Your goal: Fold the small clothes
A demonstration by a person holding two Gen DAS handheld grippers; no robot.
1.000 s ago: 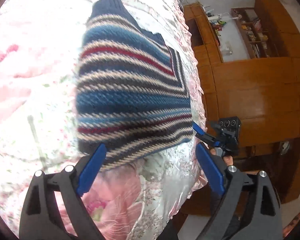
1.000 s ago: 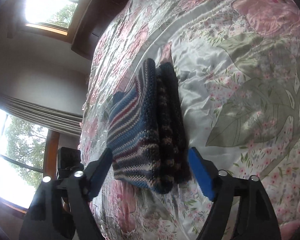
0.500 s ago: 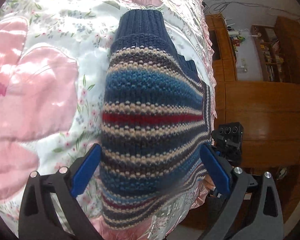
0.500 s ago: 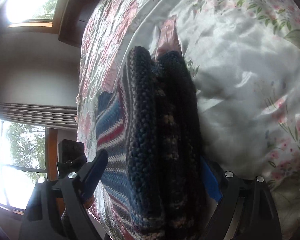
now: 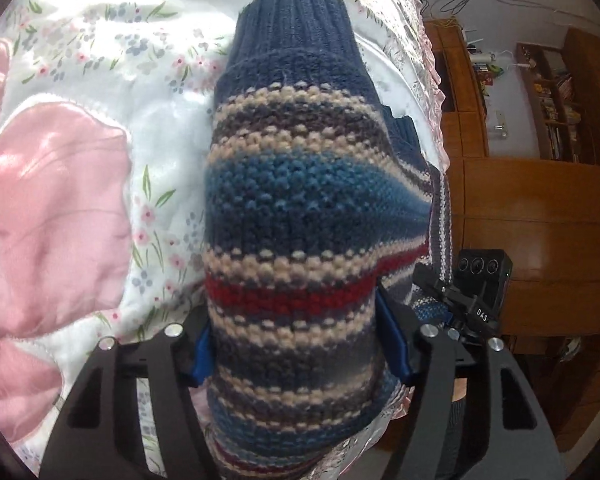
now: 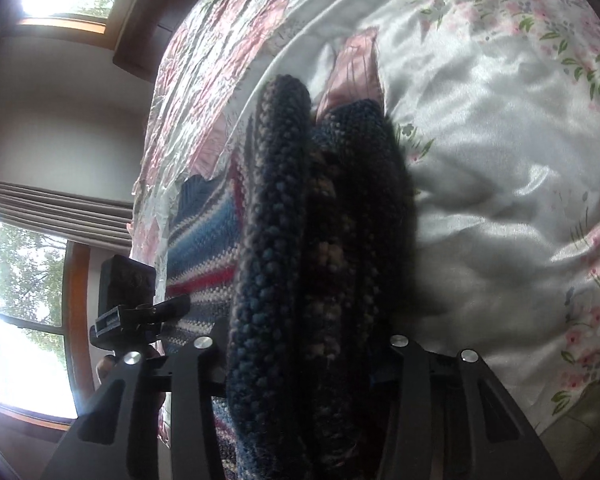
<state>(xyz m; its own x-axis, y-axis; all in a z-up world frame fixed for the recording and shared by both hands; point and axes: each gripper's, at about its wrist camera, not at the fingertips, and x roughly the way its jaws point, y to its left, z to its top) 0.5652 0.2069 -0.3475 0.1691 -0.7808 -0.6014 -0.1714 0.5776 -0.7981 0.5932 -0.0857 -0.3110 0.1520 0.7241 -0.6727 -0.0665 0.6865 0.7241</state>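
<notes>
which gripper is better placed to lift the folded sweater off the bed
Neither alone. The left gripper clamps the striped sweater across its flat face; the right gripper pinches the stacked folded edge, so right holds all layers together.

Left gripper [image 5: 296, 354]: black skeletal frame, blue finger pads [image 5: 394, 330], silver screw heads. Right gripper [image 6: 304, 364]: same black frame, silver screws; pads hidden.

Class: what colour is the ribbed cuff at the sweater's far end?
Plain navy blue cuff on the striped sweater; clearest in the left wrist view.
</notes>
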